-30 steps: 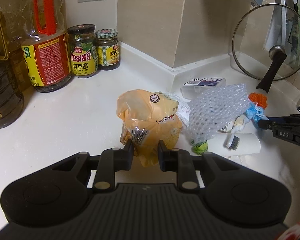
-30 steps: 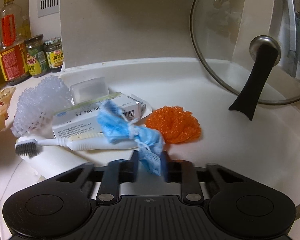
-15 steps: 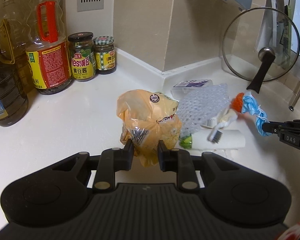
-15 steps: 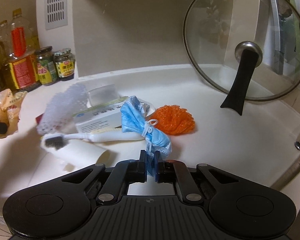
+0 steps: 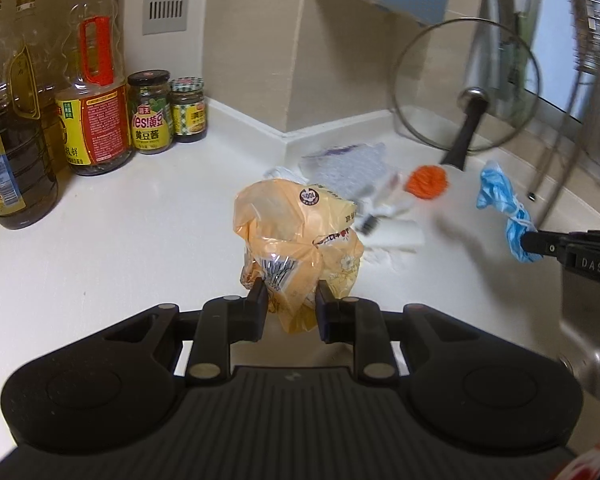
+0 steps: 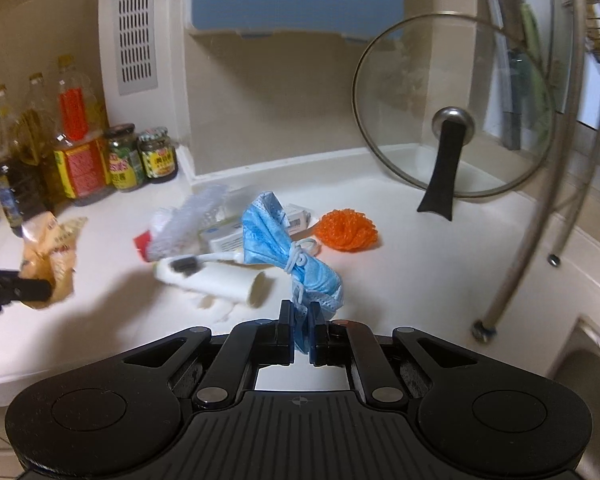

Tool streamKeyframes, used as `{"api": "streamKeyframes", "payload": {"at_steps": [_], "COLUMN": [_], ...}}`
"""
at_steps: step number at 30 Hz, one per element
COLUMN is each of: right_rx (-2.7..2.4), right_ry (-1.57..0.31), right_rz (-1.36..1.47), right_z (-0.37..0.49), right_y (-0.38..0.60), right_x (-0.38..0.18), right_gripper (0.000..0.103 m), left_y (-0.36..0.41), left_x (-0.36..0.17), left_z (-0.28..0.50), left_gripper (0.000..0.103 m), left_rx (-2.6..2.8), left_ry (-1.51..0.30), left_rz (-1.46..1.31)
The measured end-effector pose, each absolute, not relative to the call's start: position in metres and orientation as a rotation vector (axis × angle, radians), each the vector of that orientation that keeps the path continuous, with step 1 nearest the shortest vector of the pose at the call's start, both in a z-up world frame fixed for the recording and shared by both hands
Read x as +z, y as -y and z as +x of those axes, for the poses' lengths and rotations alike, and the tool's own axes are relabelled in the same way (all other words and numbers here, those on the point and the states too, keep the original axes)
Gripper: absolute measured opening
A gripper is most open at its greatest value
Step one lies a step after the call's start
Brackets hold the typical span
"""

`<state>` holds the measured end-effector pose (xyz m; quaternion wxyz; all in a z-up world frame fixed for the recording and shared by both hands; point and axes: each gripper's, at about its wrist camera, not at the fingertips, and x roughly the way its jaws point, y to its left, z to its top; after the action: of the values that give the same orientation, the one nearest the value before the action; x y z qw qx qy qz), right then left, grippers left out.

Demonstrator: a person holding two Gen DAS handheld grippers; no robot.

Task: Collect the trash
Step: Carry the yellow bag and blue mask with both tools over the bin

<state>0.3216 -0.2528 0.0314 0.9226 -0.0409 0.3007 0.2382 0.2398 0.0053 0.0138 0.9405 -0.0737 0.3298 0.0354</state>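
Left wrist view, bottom centre: left gripper (image 5: pixel 289 307) has its jaws part closed, pinching the lower end of a crumpled orange-yellow plastic snack bag (image 5: pixel 298 246), which sits up in mid-frame off the white countertop (image 5: pixel 120 248). At right edge of the same frame the right gripper (image 5: pixel 534 245) comes in sideways w/ a crumpled blue disposable face mask (image 5: pixel 500 196) bunched at its tip.

Right wrist view, bottom centre: right gripper's jaws are nearly together, clamped on the mask's (image 6: pixel 284 240) lower edge — mask rises toward frame centre, its white ear loop knotted round it. Left edge: the snack bag (image 6: pixel 50 256) in the left gripper's (image 6: pixel 46 290) tip.

Beyond, mid-frame on the counter, the rest of the trash pile: a white paper roll (image 6: pixel 212 282) lying on its side w/ a white toothbrush (image 6: pixel 204 260) across it, a clear bubble-wrap sheet (image 6: pixel 194 216), a small white carton (image 6: pixel 224 238), and just right of them an orange mesh scrubber ball (image 6: pixel 346 230).

Far right: a glass pot lid w/ black handle (image 6: pixel 444 140) leaning at the wall. Far left: oil bottles (image 6: pixel 76 140) and two sauce jars (image 6: pixel 140 158) — a row along the wall.
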Motion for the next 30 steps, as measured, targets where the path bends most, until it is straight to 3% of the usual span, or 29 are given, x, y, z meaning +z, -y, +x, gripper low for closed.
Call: {"api": "streamKeyframes", "payload": {"at_steps": [12,20,30], "right_rx": [0.558,0.567,0.571], "right_ry": [-0.695,-0.842,-0.988], "right_rz": [-0.005,-0.013,-0.068], "right_z": [0.184,0.143,0.163], "right_y": [0.221,0.204,0.199], "right_x": [0.031,-0.027,-0.106], "right_gripper": [0.006,0.007,0.006], "left_y": [-0.007,-0.001,0.01], "left_x": [0.003,-0.042,-0.124], "left_z": [0.133,0.097,0.112], "left_gripper": [0.022,0.022,0.022], "left_rx": [-0.018,-0.04,0.007], "left_ry": [-0.721,-0.838,-0.994], "left_rz": [-0.134,-0.14,-0.186]}}
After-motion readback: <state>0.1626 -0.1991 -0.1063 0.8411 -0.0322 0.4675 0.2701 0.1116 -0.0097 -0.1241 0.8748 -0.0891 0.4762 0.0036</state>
